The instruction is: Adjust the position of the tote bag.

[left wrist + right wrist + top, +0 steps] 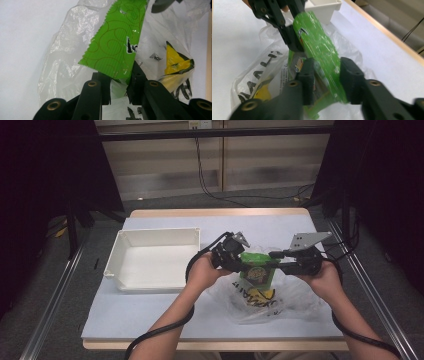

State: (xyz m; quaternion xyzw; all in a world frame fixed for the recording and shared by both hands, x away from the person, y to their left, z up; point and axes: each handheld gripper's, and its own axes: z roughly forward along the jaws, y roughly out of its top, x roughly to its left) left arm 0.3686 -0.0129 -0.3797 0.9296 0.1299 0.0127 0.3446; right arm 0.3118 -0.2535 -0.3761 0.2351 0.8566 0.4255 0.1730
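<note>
A bright green snack packet (257, 268) hangs over a clear plastic bag (260, 304) with yellow and black print, right of the table's middle. My left gripper (243, 263) comes in from the left and is shut on one end of the packet (115, 42); in the left gripper view (120, 85) its pads pinch the packet's edge above the bag (62, 57). My right gripper (273, 257) reaches in from the right. In its own view (328, 72) the jaws stand apart on either side of the packet (319, 50) without squeezing it, and the bag (262, 72) lies below.
A white, empty rectangular tray (150, 232) sits on the pale table top (150, 315) left of the hands; its corner (324, 7) shows past the packet. The table's wooden edge (387, 32) runs close behind. Black cables trail from both grippers.
</note>
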